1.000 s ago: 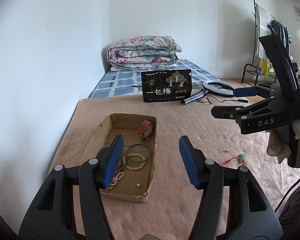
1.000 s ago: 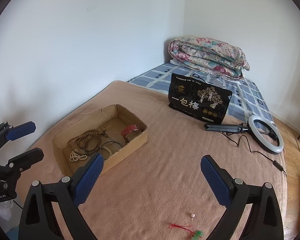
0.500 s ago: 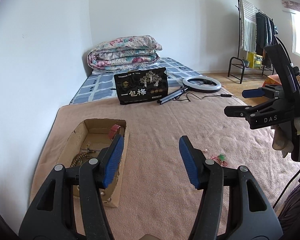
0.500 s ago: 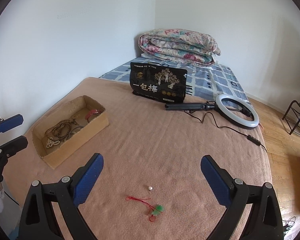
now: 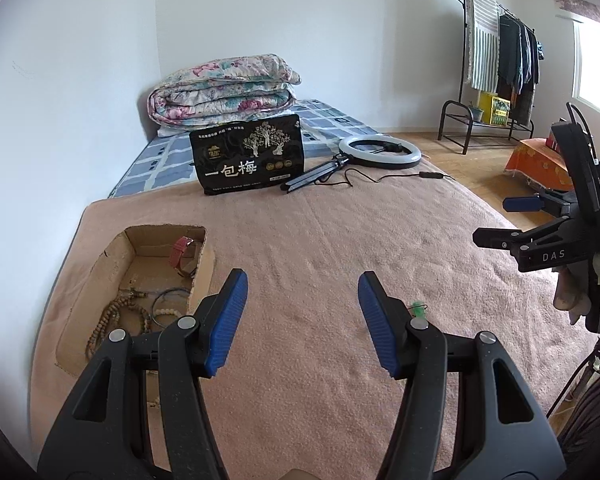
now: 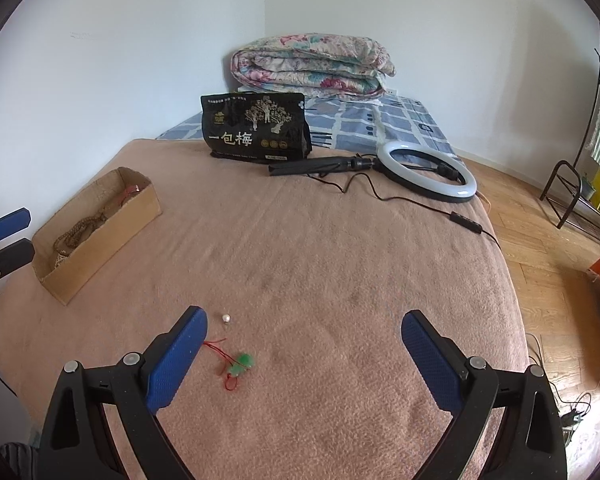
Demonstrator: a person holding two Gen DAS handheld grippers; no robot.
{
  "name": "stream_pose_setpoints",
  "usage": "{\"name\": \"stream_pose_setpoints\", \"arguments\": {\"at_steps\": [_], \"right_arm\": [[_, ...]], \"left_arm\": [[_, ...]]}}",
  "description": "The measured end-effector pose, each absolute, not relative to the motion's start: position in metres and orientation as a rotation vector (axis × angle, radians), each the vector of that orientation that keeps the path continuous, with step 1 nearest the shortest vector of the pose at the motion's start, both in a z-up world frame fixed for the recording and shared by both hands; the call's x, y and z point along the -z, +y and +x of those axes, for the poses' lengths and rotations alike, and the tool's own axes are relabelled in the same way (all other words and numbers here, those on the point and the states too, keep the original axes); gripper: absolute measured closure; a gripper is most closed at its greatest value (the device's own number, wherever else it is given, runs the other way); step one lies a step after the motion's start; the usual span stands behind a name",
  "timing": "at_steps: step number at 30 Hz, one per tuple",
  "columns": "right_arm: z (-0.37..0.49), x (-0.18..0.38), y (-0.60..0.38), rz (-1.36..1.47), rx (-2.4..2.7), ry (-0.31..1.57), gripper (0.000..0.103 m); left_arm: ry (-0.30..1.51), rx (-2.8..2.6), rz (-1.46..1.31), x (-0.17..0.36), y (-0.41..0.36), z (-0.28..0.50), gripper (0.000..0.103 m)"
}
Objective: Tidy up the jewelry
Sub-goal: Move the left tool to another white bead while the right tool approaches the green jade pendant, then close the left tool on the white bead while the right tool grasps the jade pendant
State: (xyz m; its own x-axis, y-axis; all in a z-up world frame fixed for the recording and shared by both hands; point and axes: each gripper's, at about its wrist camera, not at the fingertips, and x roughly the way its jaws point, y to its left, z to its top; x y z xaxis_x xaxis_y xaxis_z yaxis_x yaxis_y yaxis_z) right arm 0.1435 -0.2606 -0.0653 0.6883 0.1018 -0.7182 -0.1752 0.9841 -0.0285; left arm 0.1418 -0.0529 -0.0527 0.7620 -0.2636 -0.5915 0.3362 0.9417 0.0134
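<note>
The left claw [image 5: 302,322] is wide open and holds nothing. Its two blue pads hang over the pink blanket [image 5: 320,232], not touching it. A second ago the cardboard box [image 5: 100,272] sat right between the pads; now it lies off to the left, so the claw has swung to the right. In the box you can see a red watch strap [image 5: 180,250], a brown bead string [image 5: 116,318], a white bead bracelet [image 5: 167,313] and a thin dark ring bangle [image 5: 172,294]. A tiny bit of green [image 5: 418,310] peeks out beside the right pad. The other claw shows at the far right edge, held sideways in the air. A black snack bag [image 5: 250,160] and a ring light [image 5: 380,153] lie further up the bed.

From the right wrist, the right claw [image 6: 304,360] is open very wide too, with nothing in it. It points down at the blanket [image 6: 320,240]. A green charm on a red string [image 6: 238,364] lies just beside its left pad, and a little white pearl [image 6: 226,318] sits close above that. A second ago these were at the bottom edge; now they are nearer the pads. The box [image 6: 100,236] is well off to the left.
</note>
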Motion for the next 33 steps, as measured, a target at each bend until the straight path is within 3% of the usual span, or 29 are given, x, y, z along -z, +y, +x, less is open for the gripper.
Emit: {"name": "stream_pose_setpoints", "arguments": {"at_steps": [11, 15, 19, 24, 28, 33], "right_arm": [[0.13, 0.118, -0.259, -0.09, -0.2, 0.872, 0.006], [0.133, 0.139, -0.245, -0.108, -0.233, 0.916, 0.016], [0.14, 0.156, -0.234, -0.102, -0.266, 0.949, 0.026], [0.151, 0.172, -0.226, -0.083, -0.293, 0.983, 0.036], [0.158, 0.182, -0.22, -0.074, -0.307, 1.008, 0.047], [0.164, 0.187, -0.217, -0.073, -0.312, 1.013, 0.053]], "left_arm": [[0.73, 0.394, 0.084, 0.094, -0.073, 0.165, 0.044], [0.759, 0.421, 0.082, 0.108, -0.081, 0.176, 0.044], [0.8, 0.455, 0.081, 0.122, -0.09, 0.187, 0.062], [0.858, 0.513, 0.095, 0.142, -0.106, 0.2, 0.076], [0.89, 0.548, 0.118, 0.155, -0.122, 0.21, 0.076], [0.916, 0.572, 0.123, 0.167, -0.133, 0.222, 0.076]]}}
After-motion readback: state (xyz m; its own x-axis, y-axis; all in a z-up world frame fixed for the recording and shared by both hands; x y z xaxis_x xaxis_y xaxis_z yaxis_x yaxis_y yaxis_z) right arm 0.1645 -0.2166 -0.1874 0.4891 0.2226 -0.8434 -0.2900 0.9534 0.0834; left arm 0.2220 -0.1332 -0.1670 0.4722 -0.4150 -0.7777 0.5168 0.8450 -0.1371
